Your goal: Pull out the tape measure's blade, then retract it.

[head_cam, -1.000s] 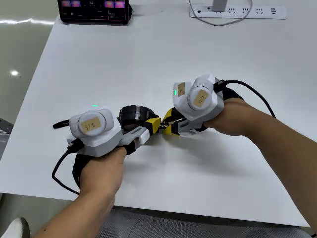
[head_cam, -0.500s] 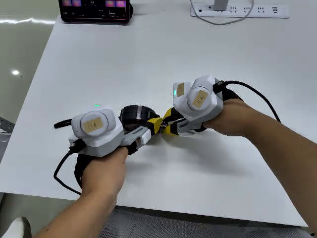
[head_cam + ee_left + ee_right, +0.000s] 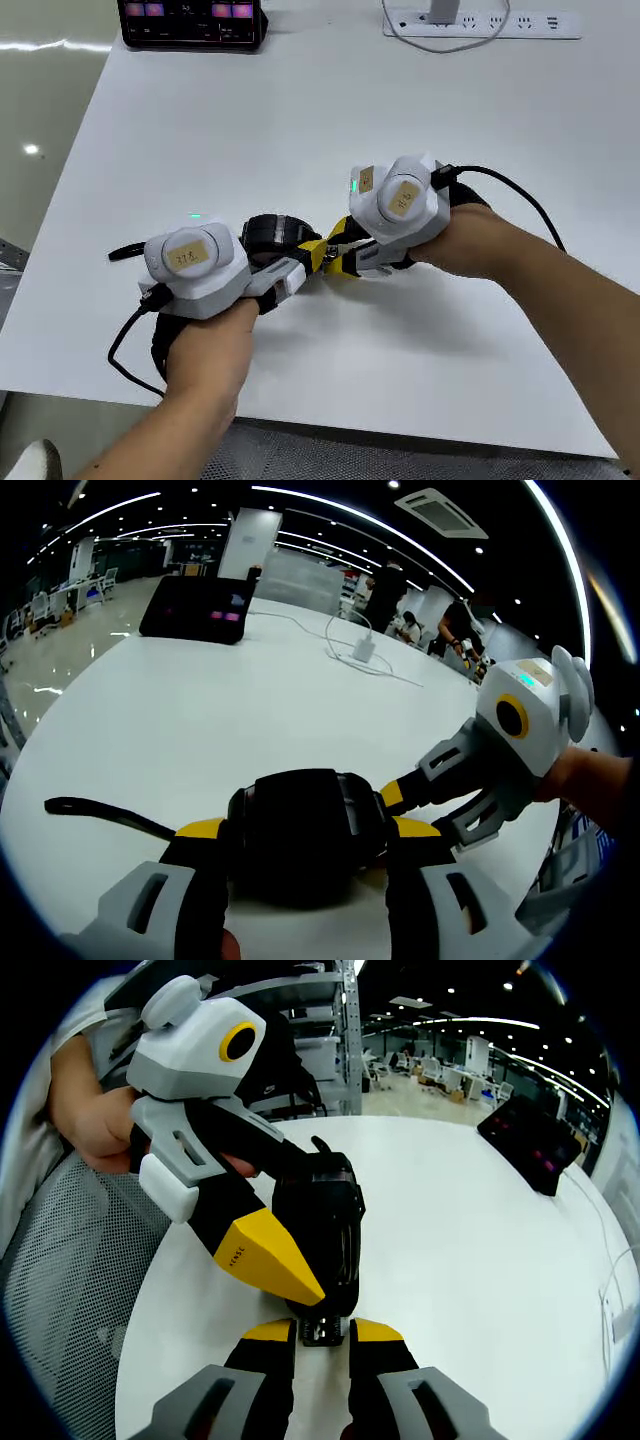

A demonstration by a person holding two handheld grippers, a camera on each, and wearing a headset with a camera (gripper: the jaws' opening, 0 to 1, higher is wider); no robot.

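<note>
On the white table [image 3: 300, 120], at the lower centre of the head view, the left gripper [image 3: 298, 258] clamps the black tape measure [image 3: 270, 232] by its case, while the right gripper [image 3: 338, 257], just to its right, pinches the small blade end [image 3: 322, 1332] at the case's mouth.

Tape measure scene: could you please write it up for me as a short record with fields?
surface: white table
tape measure: black case, clamped across its body
left gripper: shut on tape measure
right gripper: shut on blade tip at the case mouth
blade: not visibly drawn out yet
spacing: the two grippers' jaw tips sit close together
far edge: screen, power strip
</note>
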